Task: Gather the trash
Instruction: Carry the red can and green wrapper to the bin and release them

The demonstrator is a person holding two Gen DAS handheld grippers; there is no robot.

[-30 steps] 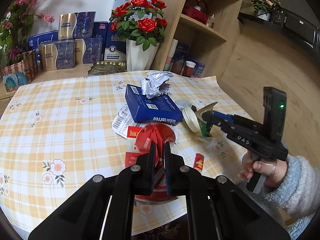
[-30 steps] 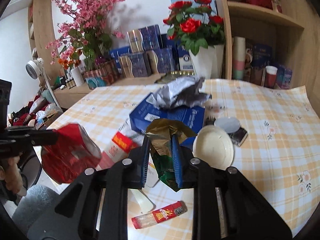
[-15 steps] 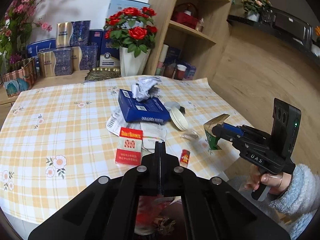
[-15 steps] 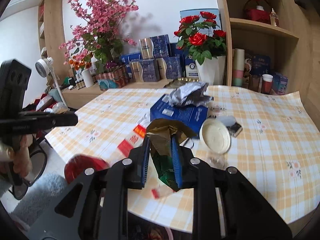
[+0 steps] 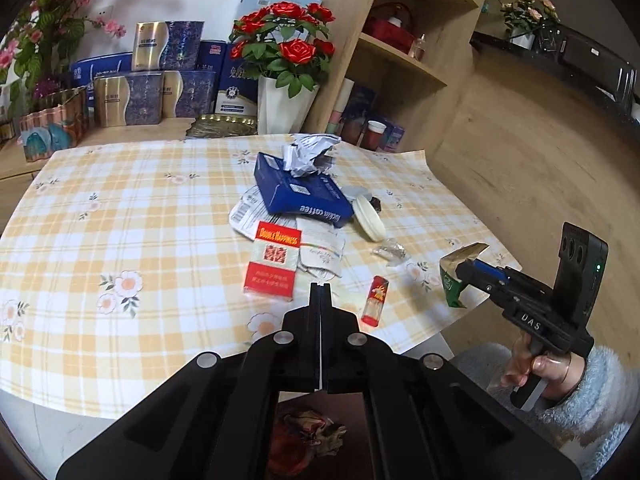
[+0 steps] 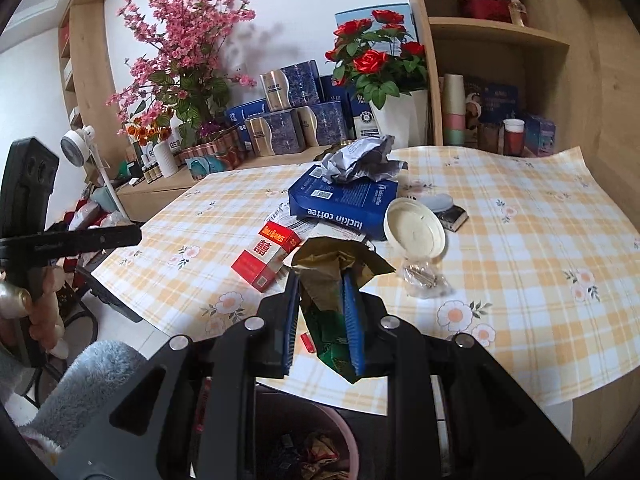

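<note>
My left gripper (image 5: pixel 321 286) is shut with nothing in it, hovering over the near table edge; in the right wrist view it (image 6: pixel 134 236) shows at far left. My right gripper (image 6: pixel 324 280) is shut on a green and gold packet (image 6: pixel 332 264), held above the table's front edge; the same packet (image 5: pixel 454 276) appears at right in the left wrist view. On the checked tablecloth lie a blue coffee box (image 5: pixel 300 196) topped by a crumpled silver wrapper (image 5: pixel 310 154), a red cigarette pack (image 5: pixel 272 260), a white lid (image 5: pixel 370 222), a red lighter (image 5: pixel 374 300) and a clear wrapper (image 5: pixel 390 250).
A pink-rimmed bin (image 6: pixel 354 446) with crumpled trash stands under the table's front edge, below both grippers. A white vase of red roses (image 5: pixel 284 108) and stacked boxes (image 5: pixel 156 92) line the back. Wooden shelves (image 5: pixel 400 60) rise at the right. A person's sleeved hand (image 5: pixel 560 376) holds the right gripper.
The left gripper let go of a red item, which dropped below the table edge, and its jaws closed. Both grippers drew back toward the front edge, the right still gripping the packet.
</note>
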